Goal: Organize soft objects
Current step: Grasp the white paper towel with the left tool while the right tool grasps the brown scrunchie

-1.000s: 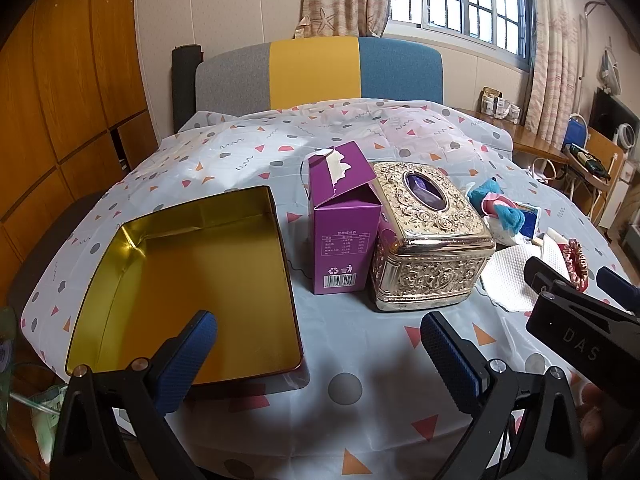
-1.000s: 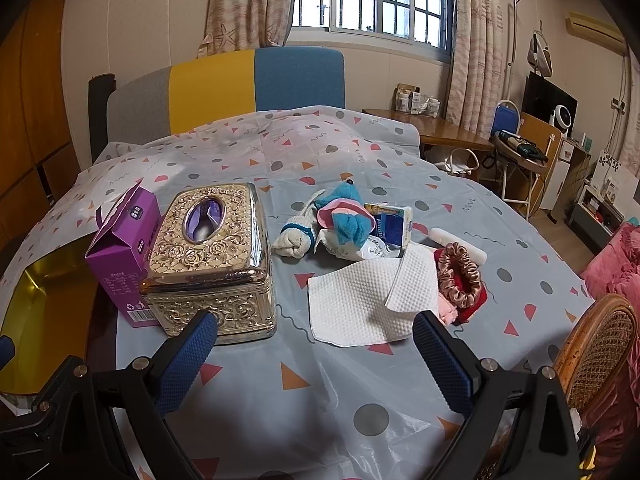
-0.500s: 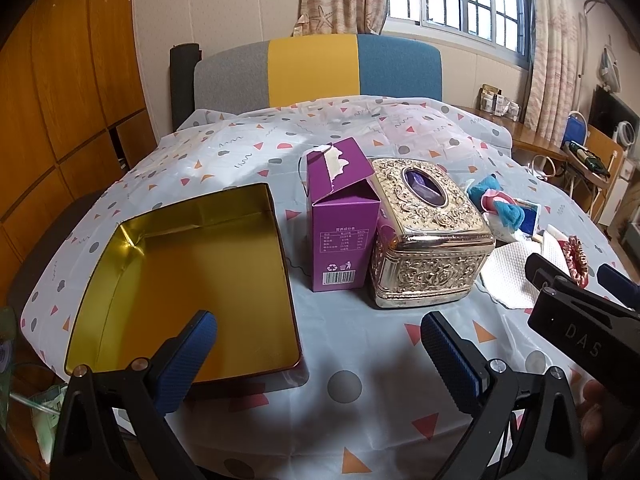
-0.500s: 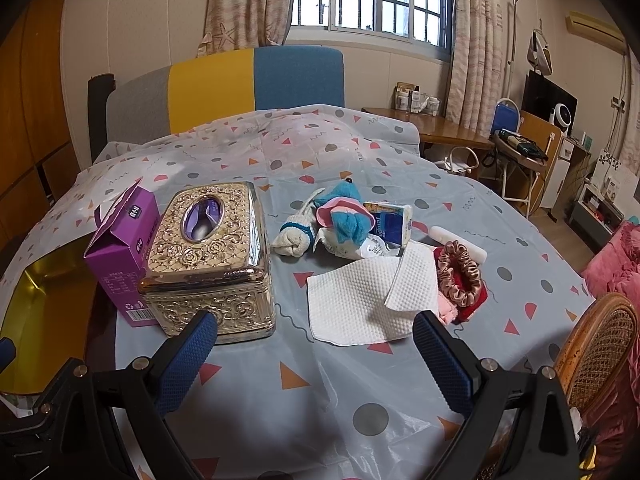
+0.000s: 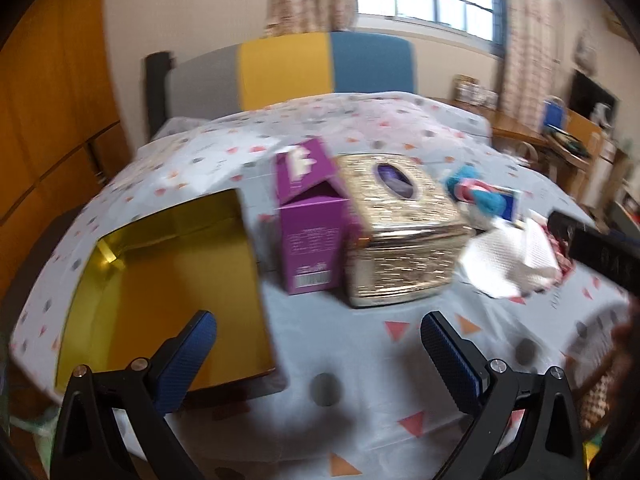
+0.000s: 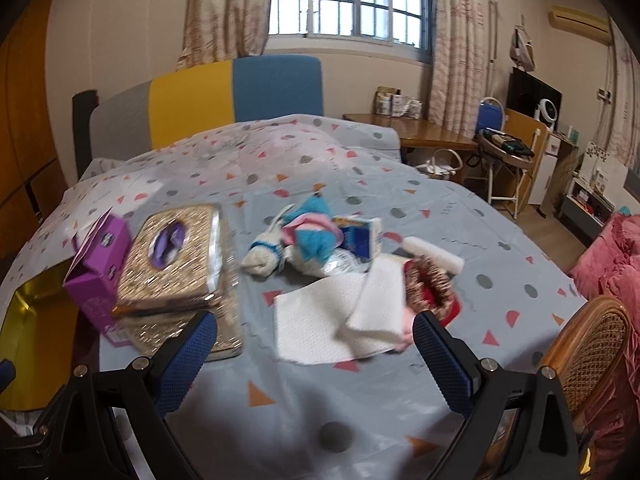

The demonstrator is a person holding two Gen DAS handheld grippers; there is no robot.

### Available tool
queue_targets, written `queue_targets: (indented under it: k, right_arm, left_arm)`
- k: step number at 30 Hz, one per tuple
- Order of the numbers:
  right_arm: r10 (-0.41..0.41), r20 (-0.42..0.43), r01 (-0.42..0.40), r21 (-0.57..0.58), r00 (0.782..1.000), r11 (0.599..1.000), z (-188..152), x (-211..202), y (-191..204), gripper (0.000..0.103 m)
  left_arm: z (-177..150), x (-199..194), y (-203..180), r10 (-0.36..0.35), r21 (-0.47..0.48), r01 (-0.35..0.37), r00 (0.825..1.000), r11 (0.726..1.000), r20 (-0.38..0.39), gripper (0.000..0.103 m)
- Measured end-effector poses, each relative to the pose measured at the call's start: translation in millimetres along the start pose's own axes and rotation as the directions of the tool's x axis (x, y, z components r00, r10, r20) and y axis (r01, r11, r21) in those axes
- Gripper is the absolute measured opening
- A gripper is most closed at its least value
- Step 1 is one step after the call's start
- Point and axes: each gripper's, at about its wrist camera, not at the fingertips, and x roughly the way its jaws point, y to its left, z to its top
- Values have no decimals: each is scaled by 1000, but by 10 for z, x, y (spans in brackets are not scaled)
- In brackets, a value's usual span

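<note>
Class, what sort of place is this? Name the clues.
Probably a lived-in room at home: a curtained window, a desk against the wall, and a cloth-covered table holding a tissue box.

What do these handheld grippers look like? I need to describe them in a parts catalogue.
Left gripper and right gripper match: black angular frames with silver screws, each with two fingers faced in blue textured pads. In the left wrist view, the right gripper's black body bears pale blurred lettering.
</note>
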Motion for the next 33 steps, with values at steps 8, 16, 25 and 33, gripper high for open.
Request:
queue_targets:
  k: [8, 16, 25, 33]
  right_arm:
    - [26, -53, -18, 150, 998, 989, 165, 82, -856, 100]
    - [-64, -38, 73, 297, 997, 952, 204, -24, -1601, 100]
    - [-51, -71, 73, 347, 996, 935, 93, 81, -1871, 100]
    - [-37, -88, 63, 313, 995, 948, 100, 191, -1890, 100]
  left_arm:
    - [180, 182, -590, -255, 174, 271, 961, 947, -107, 103]
    - [396, 490, -1386, -378, 298, 428, 901, 854, -211, 93]
    - [541, 920, -2048, -427, 299, 512, 850, 805, -308, 81]
    - [476, 1363, -2422, -399, 316, 522, 835, 792, -378, 31]
